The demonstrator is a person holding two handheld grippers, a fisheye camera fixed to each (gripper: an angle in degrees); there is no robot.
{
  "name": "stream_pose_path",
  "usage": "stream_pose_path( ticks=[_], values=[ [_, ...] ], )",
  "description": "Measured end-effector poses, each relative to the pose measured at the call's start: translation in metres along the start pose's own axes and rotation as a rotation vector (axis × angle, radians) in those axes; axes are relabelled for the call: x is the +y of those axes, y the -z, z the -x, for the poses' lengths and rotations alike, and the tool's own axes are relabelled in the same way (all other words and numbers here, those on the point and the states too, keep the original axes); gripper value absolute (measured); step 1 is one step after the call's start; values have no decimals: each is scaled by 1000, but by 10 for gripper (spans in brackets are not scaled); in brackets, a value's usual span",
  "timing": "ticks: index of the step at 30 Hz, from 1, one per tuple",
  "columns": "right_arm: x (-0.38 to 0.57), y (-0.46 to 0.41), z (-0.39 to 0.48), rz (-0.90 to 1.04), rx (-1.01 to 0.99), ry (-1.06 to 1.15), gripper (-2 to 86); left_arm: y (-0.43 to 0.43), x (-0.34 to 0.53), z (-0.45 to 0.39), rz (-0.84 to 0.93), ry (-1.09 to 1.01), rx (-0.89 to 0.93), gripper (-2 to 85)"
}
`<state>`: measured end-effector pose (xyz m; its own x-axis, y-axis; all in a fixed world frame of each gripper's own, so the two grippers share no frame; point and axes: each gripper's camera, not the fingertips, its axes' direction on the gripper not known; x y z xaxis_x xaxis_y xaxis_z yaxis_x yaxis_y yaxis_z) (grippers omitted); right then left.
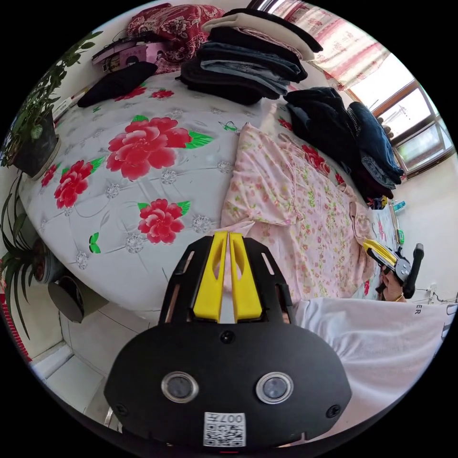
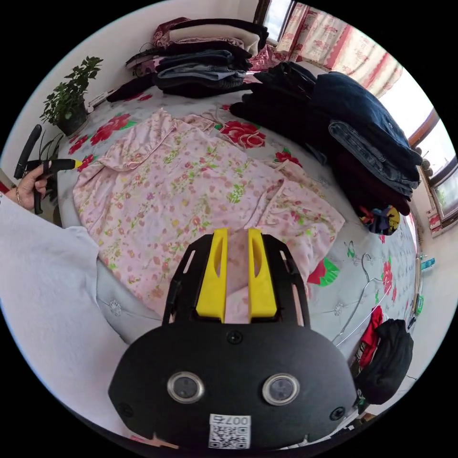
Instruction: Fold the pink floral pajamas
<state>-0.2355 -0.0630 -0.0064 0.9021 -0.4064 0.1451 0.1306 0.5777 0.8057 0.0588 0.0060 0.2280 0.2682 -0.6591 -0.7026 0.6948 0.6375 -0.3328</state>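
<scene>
- Pajamas (image 2: pixel 191 181) lie flat on bed (image 1: pixel 119 200), long axis running between the two tongs.
- Left tongs (image 1: pixel 228 236) nearly closed, tips at one end's edge; can't tell if pinching cloth.
- Right tongs (image 2: pixel 237 234) slightly open over the other end, gripping nothing clear.
- Both about equally near.

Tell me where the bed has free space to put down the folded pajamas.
The bedspread is bare between the pink pajamas, the folded dark stack and the potted plant. The far side is crowded: a dark clothes pile borders the pajamas, with a hanger nearby.
</scene>
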Motion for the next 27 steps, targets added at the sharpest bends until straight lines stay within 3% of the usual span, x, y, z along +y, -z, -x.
stream_pose_path(
  ticks=[2, 6, 10, 16, 23, 27],
  values=[
    [12, 12, -3, -22, 16, -38, 59, 2, 2, 2, 6, -1, 0, -9],
    [57, 28, -53, -32, 101, -314, 79, 2, 5, 1, 31, -12, 1, -6],
    [107, 17, -105, 21, 15, -568, 98, 4, 7, -1, 49, -9, 0, -3],
    [141, -18, -142, -1, -205, -765, 89, 6, 4, -10, 71, -16, -5, 0],
    [134, -9, -134, -78, -249, -686, 7, 1, 9, -22, 96, -1, -18, 2],
    [112, 37, -94, -130, -209, -375, 0, 3, 15, -29, 107, -1, -33, 0]
  ],
)
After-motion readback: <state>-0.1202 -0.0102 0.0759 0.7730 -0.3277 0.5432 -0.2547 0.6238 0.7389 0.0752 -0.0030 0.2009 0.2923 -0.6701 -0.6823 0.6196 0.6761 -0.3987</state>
